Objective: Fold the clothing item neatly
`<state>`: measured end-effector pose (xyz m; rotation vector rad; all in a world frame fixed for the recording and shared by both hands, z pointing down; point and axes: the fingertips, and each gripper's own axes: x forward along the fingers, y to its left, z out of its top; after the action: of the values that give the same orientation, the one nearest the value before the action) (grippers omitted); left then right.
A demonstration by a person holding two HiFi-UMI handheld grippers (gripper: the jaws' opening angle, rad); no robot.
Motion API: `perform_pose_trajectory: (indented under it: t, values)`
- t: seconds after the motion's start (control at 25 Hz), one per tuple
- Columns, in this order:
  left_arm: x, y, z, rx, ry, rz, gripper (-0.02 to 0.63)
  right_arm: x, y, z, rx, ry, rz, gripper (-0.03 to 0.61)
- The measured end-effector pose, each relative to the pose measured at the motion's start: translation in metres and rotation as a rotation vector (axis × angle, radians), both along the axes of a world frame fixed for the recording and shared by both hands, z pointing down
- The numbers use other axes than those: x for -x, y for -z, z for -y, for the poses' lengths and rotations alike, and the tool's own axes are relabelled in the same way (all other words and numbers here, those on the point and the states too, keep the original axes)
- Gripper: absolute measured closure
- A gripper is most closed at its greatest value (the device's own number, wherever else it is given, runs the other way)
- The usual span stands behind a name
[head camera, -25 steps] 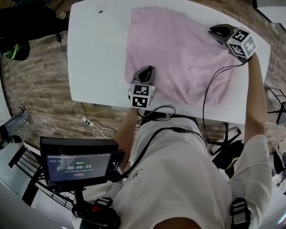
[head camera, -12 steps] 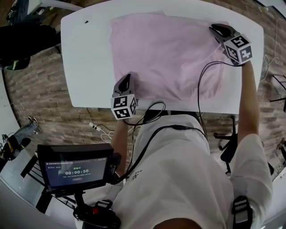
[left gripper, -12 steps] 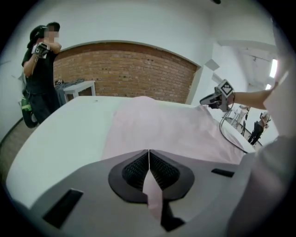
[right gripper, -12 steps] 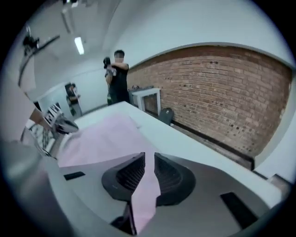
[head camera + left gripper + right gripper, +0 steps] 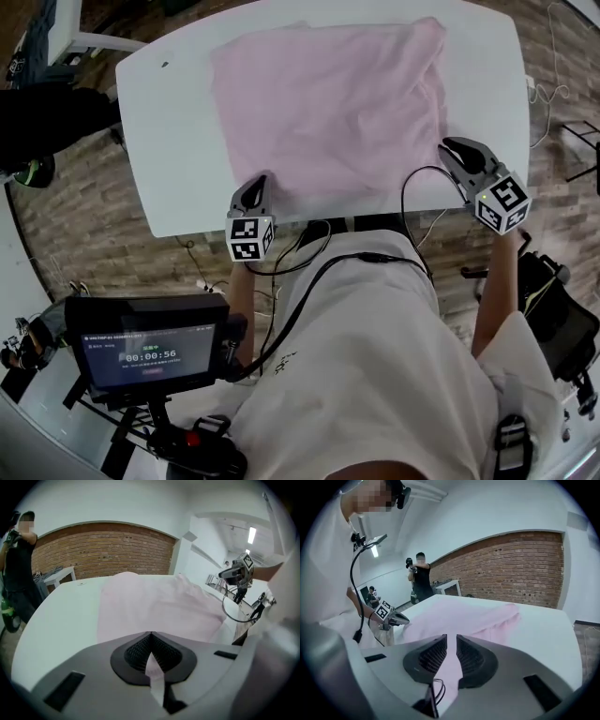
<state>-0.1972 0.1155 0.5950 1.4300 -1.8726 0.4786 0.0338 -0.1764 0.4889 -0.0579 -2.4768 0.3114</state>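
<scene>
Left gripper (image 5: 151,641): clamped on edge of pink garment (image 5: 328,103) | right gripper (image 5: 451,643): jaws slightly apart (nothing pinched)

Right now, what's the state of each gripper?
Left gripper: closed, pinching the cloth.
Right gripper: jaws slightly apart, gripping nothing.

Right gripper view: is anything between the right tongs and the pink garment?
Nothing visible. The right tongs stand open and empty at the table's near edge, just off the pink garment's near right corner. The left tongs are shut on its near left edge.
</scene>
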Motion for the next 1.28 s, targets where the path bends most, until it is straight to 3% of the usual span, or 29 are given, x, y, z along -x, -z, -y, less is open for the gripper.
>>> perform_pose_trajectory:
  t: [0.28,0.4,0.52,0.68,0.76,0.96,1.12,1.28]
  values:
    - [-0.012,-0.011,-0.022,0.026,-0.025,0.085,0.609,-0.100,-0.037,-0.028,-0.003,-0.169,-0.129,0.514]
    - [-0.015,-0.015,-0.019,0.031,-0.024,0.105,0.609,-0.106,-0.069,-0.018,-0.025,-0.259,-0.130,0.514]
    - [-0.017,-0.027,-0.011,0.067,-0.007,0.097,0.609,-0.084,-0.088,0.001,-0.038,-0.330,-0.103,0.514]
    - [-0.020,-0.034,-0.003,0.099,0.031,0.098,0.609,-0.066,-0.115,0.010,-0.084,-0.294,-0.182,0.514]
    - [-0.029,-0.028,-0.004,0.094,0.052,0.102,0.609,-0.078,-0.127,0.006,-0.130,-0.260,-0.246,0.515]
    - [-0.033,-0.028,-0.010,0.110,0.095,0.089,0.609,-0.119,-0.131,-0.010,-0.203,-0.285,-0.360,0.535]
    - [-0.032,-0.039,-0.010,0.114,0.126,0.036,0.609,-0.140,-0.142,-0.020,-0.188,-0.349,-0.424,0.537]
    - [-0.042,-0.038,-0.016,0.136,0.109,0.032,0.609,-0.143,-0.139,-0.027,-0.187,-0.314,-0.443,0.536]
